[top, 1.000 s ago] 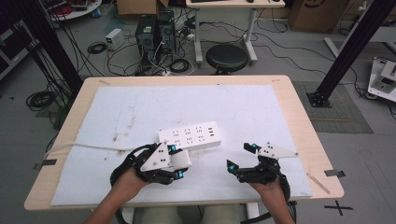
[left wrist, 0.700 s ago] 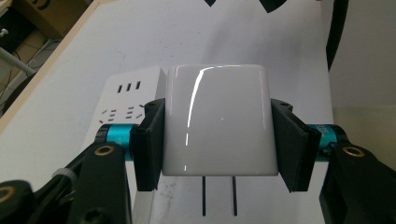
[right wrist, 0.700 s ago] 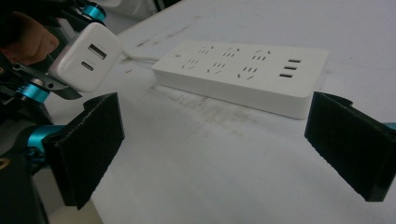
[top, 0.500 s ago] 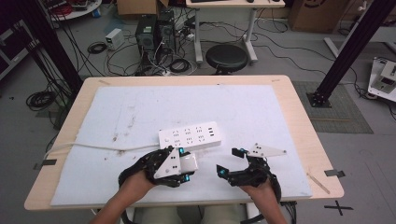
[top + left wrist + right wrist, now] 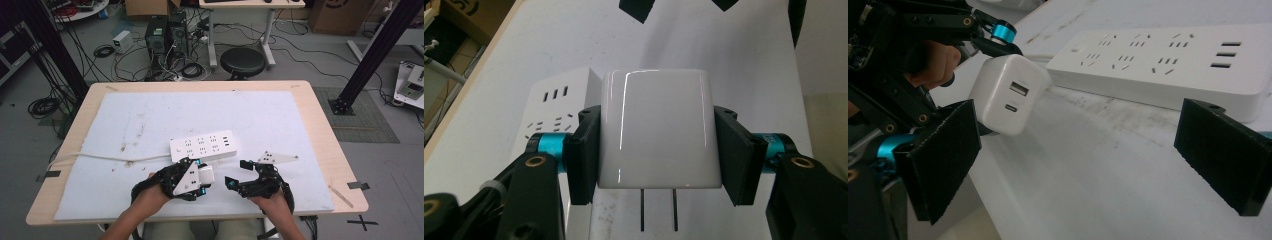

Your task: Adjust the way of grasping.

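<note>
A white charger plug (image 5: 655, 128) with two prongs pointing down sits clamped between the pads of my left gripper (image 5: 202, 176), which is shut on it. In the right gripper view the same charger (image 5: 1009, 94) shows its two USB ports. A white power strip (image 5: 203, 147) lies flat on the white mat just beyond both grippers; its sockets face up (image 5: 1168, 57). My right gripper (image 5: 238, 173) hovers to the right of the charger, open, with nothing between its pads (image 5: 943, 150).
The strip's white cable (image 5: 100, 157) runs left across the mat to the wooden table's edge (image 5: 345, 165). Behind the table stand a black stool (image 5: 242, 61), computer towers and loose floor cables. Black frame posts rise at both sides.
Both grippers have drawn back toward the table's near edge and closer together. The left one still holds the charger, now farther from the power strip.
</note>
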`<state>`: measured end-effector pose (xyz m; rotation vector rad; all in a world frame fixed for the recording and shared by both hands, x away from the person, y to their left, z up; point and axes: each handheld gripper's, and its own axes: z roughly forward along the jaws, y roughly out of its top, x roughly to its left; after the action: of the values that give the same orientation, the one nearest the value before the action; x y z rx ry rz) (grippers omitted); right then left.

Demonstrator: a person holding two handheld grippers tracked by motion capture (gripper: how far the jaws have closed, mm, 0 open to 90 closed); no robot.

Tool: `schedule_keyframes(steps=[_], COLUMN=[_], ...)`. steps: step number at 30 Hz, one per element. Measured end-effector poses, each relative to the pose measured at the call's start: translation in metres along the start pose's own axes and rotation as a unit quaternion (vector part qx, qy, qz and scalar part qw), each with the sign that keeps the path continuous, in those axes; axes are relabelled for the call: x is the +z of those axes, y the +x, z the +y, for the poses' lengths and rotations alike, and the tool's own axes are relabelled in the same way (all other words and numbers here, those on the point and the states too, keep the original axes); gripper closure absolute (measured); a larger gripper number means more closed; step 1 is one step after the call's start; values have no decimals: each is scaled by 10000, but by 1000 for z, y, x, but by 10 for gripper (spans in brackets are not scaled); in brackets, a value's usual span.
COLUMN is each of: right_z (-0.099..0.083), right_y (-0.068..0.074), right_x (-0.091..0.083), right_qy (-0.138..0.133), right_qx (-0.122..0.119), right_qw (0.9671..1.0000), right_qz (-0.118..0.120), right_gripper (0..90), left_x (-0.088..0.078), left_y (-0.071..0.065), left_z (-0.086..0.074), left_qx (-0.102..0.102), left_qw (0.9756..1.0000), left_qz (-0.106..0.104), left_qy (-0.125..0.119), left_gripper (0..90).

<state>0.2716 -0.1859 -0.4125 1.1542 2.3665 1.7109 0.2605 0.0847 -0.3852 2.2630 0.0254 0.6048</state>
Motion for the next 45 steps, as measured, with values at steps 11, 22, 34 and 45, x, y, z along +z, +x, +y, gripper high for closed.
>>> schedule_keyframes(steps=[11, 22, 34, 45], right_z=[5, 7, 10, 11], right_y=[0, -1, -4, -8], right_x=[12, 19, 25, 29], right_qy=[193, 416, 601, 711], right_qx=[415, 718, 936, 1165], right_qw=[9976, 9934, 9893, 9837], right_qz=[526, 794, 945, 1169], right_gripper=[47, 47, 78, 247], left_x=[3, 5, 10, 10], left_y=[-2, -6, -9, -10], left_z=[1, 3, 10, 12], left_qx=[220, 443, 490, 546], left_qw=[9997, 9987, 9985, 9982], left_qz=[145, 231, 229, 224], left_qy=[6, 18, -71, -141], left_gripper=[424, 425, 425, 425])
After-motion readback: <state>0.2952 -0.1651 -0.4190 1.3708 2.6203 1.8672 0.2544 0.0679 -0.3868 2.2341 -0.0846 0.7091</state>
